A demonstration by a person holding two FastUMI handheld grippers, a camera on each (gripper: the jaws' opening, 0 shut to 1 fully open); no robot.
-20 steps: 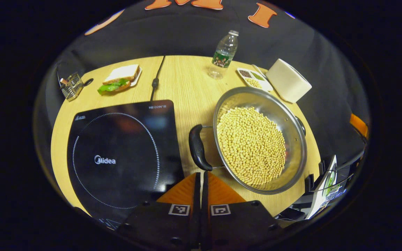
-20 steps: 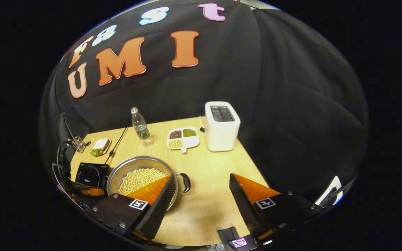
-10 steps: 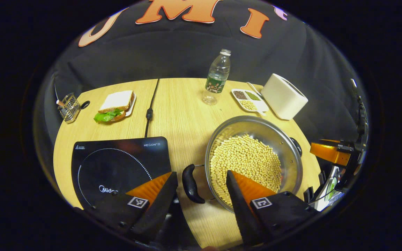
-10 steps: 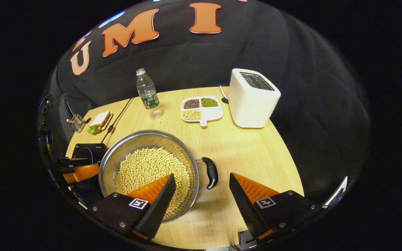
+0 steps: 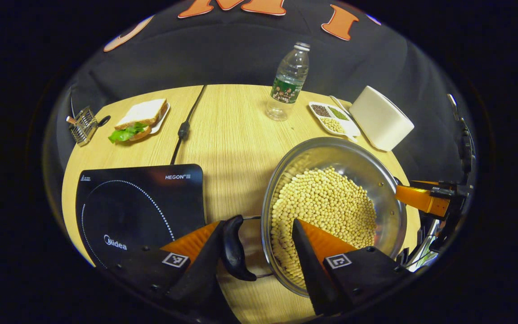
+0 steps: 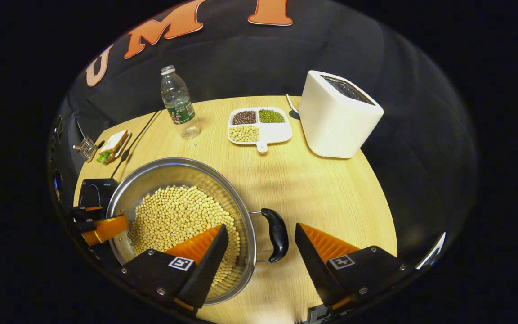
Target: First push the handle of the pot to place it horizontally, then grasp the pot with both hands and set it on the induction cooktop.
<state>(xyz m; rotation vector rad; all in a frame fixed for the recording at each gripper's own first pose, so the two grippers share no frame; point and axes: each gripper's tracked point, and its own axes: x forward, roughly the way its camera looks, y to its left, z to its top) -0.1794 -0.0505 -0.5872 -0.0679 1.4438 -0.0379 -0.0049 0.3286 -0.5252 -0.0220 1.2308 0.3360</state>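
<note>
The left tongs (image 5: 256, 252) are standing spread, straddling the pot's left handle (image 5: 233, 249) without pinching it; the right tongs (image 6: 261, 249) are likewise spread around the right handle (image 6: 278, 234). The pot (image 6: 182, 180) is sitting on the counter (image 6: 313, 189), just beside the induction cooktop (image 5: 137, 202). Filled with beans (image 5: 326, 211), it is likely weighing heavily, and its polished steel wall is probably offering a slippery hold (the two loop handles are the proper grip points). A level, two-sided lift is looking necessary against spillage. Count: one pot, two handles, one cooktop, one bottle (image 6: 176, 102), one toaster (image 6: 337, 117), one divided dish (image 6: 259, 126), one sandwich (image 5: 140, 119).
</note>
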